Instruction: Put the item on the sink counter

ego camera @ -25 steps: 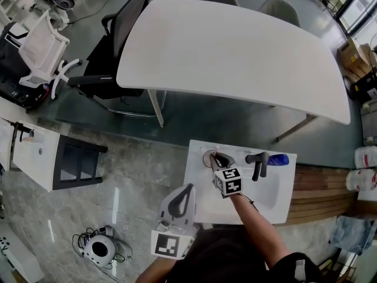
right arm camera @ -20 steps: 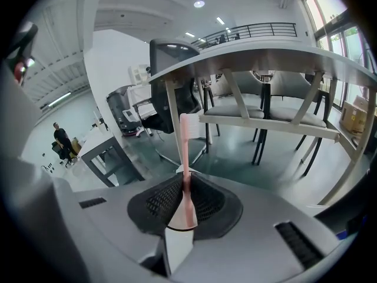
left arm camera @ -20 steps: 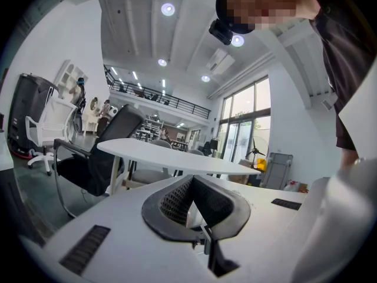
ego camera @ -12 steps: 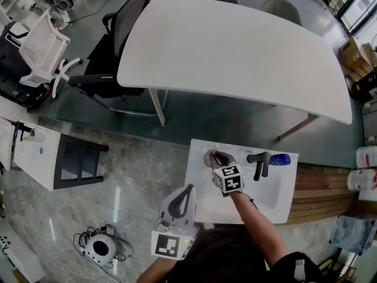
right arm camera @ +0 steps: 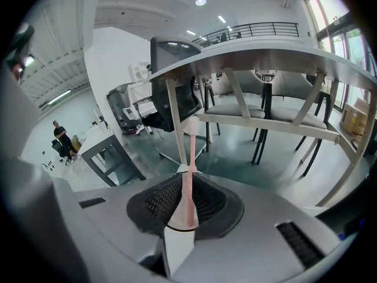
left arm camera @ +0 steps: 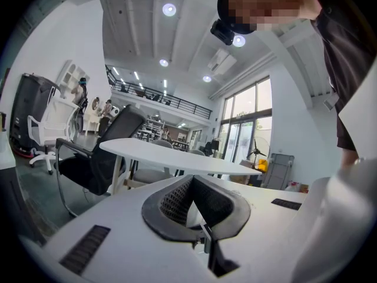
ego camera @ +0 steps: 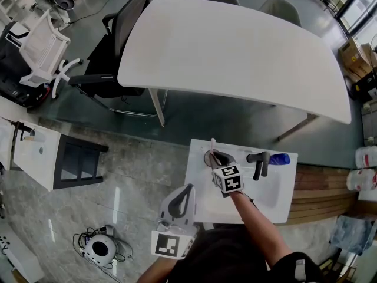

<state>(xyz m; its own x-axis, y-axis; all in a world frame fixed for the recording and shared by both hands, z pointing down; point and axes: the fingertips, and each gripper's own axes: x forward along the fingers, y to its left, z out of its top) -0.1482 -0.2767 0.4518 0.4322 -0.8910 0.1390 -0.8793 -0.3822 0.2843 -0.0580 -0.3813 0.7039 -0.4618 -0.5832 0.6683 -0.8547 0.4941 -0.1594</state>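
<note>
A thin pink toothbrush (ego camera: 212,144) stands upright at the far left of the white sink counter (ego camera: 197,184), its head poking past the counter's back edge. My right gripper (ego camera: 218,158) is shut on its handle, just above a round cup (ego camera: 208,159). In the right gripper view the pink toothbrush (right arm camera: 189,175) runs straight up between the black pads (right arm camera: 154,204), bristle end on top. My left gripper (ego camera: 187,188) hangs shut in front of the counter's near left corner, holding nothing. The left gripper (left arm camera: 194,202) points over the counter towards the big table.
A black faucet (ego camera: 258,161) and a blue bottle (ego camera: 280,159) stand at the back of the sink, right of my right gripper. A large white table (ego camera: 235,52) with a black chair (ego camera: 115,46) lies beyond. A wooden bench (ego camera: 321,190) adjoins the sink's right side.
The toothbrush now sticks up above my right gripper, past the counter's back edge; earlier it did not show there. Both grippers have hardly moved.
</note>
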